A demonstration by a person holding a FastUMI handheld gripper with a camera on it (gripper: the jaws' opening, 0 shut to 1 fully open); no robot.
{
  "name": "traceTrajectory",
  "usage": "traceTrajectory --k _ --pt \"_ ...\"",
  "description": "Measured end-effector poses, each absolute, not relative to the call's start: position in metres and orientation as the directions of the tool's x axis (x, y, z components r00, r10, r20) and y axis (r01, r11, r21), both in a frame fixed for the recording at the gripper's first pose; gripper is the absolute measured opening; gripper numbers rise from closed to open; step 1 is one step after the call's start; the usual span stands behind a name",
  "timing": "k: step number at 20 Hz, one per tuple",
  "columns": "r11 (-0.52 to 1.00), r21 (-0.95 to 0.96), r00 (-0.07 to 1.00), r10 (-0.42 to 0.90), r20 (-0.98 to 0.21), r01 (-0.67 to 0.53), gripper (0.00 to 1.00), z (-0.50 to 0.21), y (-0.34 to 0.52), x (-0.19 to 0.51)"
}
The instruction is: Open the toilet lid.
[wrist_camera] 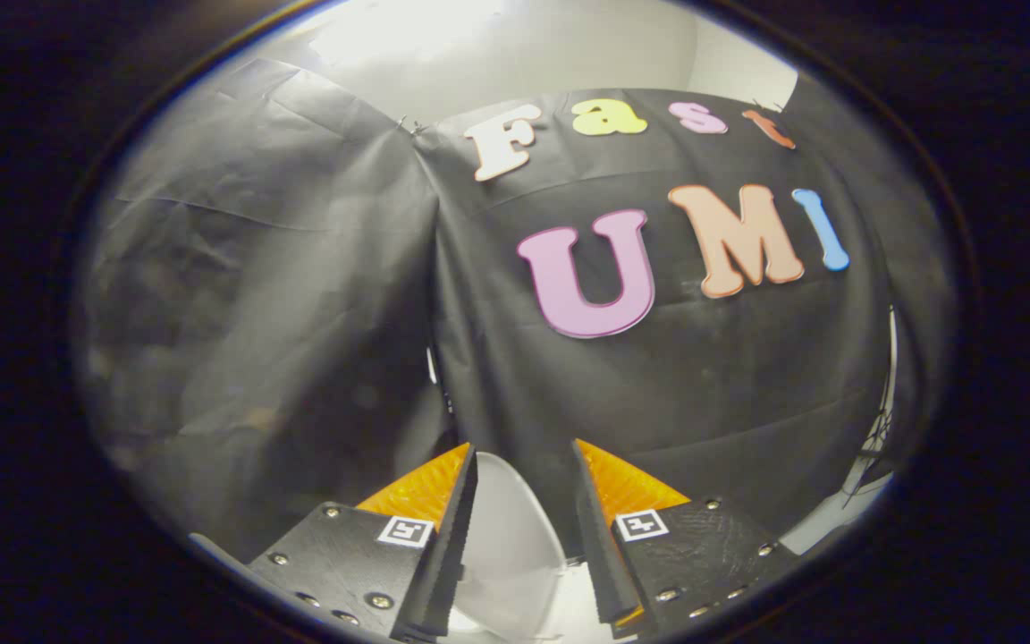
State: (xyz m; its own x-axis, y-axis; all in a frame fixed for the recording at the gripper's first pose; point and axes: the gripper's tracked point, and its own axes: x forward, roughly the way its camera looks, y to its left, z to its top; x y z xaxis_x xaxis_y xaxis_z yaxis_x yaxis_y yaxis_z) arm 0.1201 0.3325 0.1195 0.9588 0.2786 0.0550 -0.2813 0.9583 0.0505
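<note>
White plastic, the toilet lid (506,528), stands between the fingers of the tool (524,474), raised toward upright by the look of it — so the opening seems well along. The fingers are parted around it — whether either presses on it I cannot tell.

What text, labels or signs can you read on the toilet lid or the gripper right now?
toilet lid: no text on the white part that shows between the fingers.
gripper: open, one finger on each side of the lid; no words or numbers on it.
first marker, on one finger: a square black-and-white code pattern, not letters.
second marker, on the other finger: the same kind of pattern, not letters.
</note>
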Motion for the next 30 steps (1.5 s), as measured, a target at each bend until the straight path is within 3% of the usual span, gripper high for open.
traceTrajectory --k 12,19,30 --pt "0.99 -0.068 0.992 -0.118 0.035 0.12 0.6 0.12 0.017 0.097" --pt "0.967 -0.109 0.973 -0.232 -0.01 0.23 0.61 0.074 -0.129 0.067" --pt "0.941 -0.084 0.939 -0.335 -0.082 0.328 0.61 0.022 -0.201 0.037"
